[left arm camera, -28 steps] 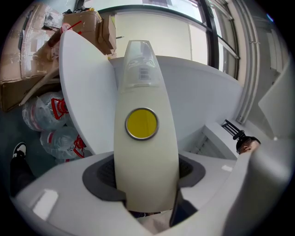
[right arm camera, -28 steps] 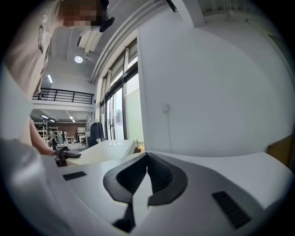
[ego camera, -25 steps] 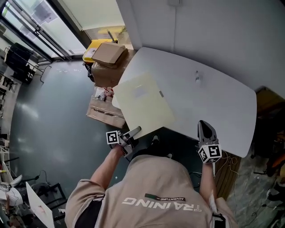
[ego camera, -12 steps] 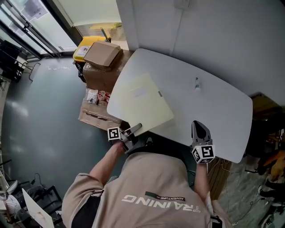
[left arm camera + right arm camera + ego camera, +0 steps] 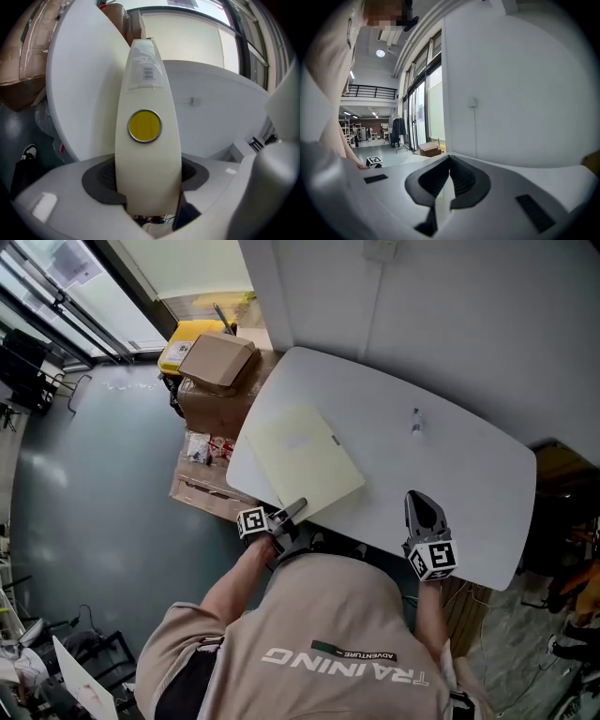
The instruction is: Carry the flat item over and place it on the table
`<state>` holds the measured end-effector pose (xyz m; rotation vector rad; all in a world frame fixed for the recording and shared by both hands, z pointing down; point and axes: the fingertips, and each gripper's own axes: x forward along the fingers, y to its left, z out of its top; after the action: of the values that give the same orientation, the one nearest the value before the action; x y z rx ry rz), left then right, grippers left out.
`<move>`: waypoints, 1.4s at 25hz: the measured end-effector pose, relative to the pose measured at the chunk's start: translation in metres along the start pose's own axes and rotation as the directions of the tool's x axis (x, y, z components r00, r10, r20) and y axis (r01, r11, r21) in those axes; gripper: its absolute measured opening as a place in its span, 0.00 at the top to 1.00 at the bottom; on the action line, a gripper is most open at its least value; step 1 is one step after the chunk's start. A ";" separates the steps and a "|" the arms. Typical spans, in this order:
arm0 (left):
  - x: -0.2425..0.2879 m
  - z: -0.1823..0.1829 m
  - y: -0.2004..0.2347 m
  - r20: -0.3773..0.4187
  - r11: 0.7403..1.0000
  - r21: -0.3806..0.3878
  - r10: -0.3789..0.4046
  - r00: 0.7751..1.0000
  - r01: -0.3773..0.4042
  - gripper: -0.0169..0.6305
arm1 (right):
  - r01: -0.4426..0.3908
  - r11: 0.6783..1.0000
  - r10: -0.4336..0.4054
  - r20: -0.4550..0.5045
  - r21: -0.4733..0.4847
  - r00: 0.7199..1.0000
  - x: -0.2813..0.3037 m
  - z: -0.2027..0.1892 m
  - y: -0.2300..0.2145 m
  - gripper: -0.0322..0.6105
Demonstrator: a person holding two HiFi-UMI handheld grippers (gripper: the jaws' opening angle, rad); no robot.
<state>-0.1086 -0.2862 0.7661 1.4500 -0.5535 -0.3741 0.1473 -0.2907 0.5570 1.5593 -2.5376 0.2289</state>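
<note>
Shoulders in a beige shirt are filling the bottom of the head view, and just beyond them both claws are reaching toward the near edge of the white tabletop. The left claw is pinching the near corner of the flat item, a cream sheet-like piece carrying a round yellow sticker and a small barcode label; in the left gripper view its pads are pressing on both faces of that corner. The right claw is hanging over the edge farther along with its jaws pressed together on nothing. The flat item is stretching away from the left claw over the left part of the tabletop, most of it above the surface and only the gripped corner overhanging the edge; whether it is already resting flat cannot be told. The set-down appears to be the step in hand, with the carrying largely done. The next move is probably calling for lowering the held corner until the sheet is lying fully supported, sliding it a little inward so nothing is overhanging, and then spreading the left jaws. Farther off, a small object is lying alone on the tabletop, well apart from the sheet, and cardboard boxes with a yellow bin are standing on the floor past the far left end.
</note>
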 end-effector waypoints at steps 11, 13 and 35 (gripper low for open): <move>0.000 0.009 0.010 0.147 0.787 0.330 0.502 0.852 -0.521 0.28 | -0.024 0.999 0.024 0.010 0.029 1.000 -0.001 -0.006 -0.025 0.94; -0.009 0.020 -0.003 0.261 0.643 0.463 0.559 0.787 -0.610 0.24 | -0.032 0.999 0.032 0.018 0.031 0.999 0.001 -0.006 -0.027 0.94; 0.080 -0.001 -0.238 0.402 -0.120 0.910 0.021 0.915 -0.397 0.97 | 0.048 0.999 -0.046 0.067 -0.026 0.997 -0.032 0.016 -0.064 0.94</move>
<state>-0.0214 -0.3537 0.5407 2.7862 -1.5284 0.3214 0.2181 -0.2948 0.5378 1.6405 -2.5389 0.1384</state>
